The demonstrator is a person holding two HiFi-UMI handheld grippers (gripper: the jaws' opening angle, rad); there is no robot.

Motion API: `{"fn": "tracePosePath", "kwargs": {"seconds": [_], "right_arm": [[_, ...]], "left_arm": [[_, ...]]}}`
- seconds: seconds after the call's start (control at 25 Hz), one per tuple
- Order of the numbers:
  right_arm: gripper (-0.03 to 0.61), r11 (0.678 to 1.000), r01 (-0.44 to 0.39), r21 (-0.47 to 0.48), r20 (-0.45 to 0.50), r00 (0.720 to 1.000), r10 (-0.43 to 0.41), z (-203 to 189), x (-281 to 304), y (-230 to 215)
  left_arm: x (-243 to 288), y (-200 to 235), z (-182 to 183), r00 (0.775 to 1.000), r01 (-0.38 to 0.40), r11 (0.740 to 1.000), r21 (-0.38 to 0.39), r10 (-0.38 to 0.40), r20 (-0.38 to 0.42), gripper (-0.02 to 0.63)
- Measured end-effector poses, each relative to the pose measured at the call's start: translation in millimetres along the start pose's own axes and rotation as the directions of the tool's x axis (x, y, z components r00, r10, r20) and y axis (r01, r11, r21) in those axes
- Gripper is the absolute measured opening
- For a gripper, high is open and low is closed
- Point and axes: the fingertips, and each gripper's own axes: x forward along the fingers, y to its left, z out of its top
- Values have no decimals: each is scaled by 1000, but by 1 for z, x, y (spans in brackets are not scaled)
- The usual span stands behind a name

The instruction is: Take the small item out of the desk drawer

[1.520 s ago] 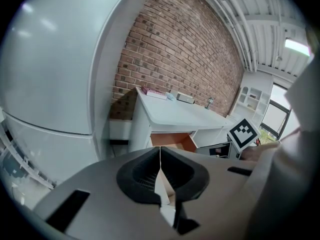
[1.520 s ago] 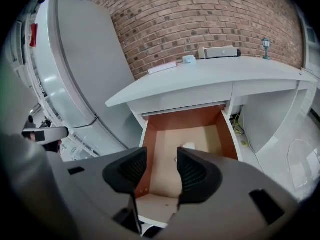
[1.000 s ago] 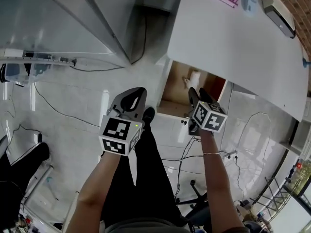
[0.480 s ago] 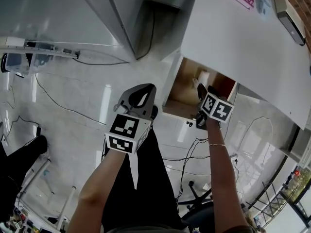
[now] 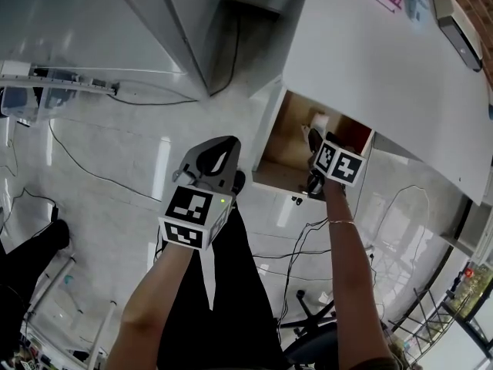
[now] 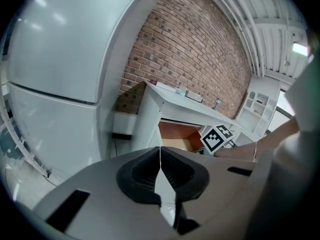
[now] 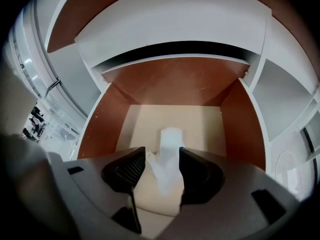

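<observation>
Drawer (image 5: 279, 137): pulled out from under the bench (image 5: 385, 68). I see brown inner walls and a pale bottom.
Bench top: white, with a pink-printed sheet near its far edge. The drawer sits below its near left part.
Small item (image 7: 170, 149): white and narrow, resting on the drawer bottom about midway between the side walls. Its near end looks crumpled. I cannot tell what kind of thing it is.
Right gripper (image 7: 161, 166): reaching steeply down into the drawer. Its jaws are spread and have just been opening wider. The small item sits between them, not clamped. I see a gap at the left pad, but I cannot tell if the right pad touches the item.
Left gripper (image 6: 160, 164): held over the floor (image 5: 115, 160), to the left of the drawer and well apart from it. Its jaws are pressed together with nothing between them.
Floor detail: pale and glossy, with dark cables (image 5: 85, 172) trailing across it.
Brick wall (image 6: 195, 54): behind the bench, seen in my left gripper view.
Right forearm (image 5: 347, 276): bare, with a thin band at the wrist.
</observation>
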Motion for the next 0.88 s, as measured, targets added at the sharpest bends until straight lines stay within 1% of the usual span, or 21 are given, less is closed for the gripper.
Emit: {"fn": "tracePosePath", "kwargs": {"seconds": [0.2,0.52,0.76,0.88], "right_arm": [[225,999,14,-30,-26,1000,-15,2,15,-3],[238,999,36,-34,-69,997,-38,-1,33,-9],[235,999,43,-31,-92,995,-46,-6,45,-11],[219,998,61,-33,-98,993,-64,-9,48,-14]], "left_arm": [[1,3,-1,1000,-3,1000,-9,3,3,23],[8,3,-6,1000,0,999,-32,0,11,23],[11,10,-9,1000,-11,999,-37,12,6,23],[12,15,-10,1000,-18,999,-40,18,2,23]]}}
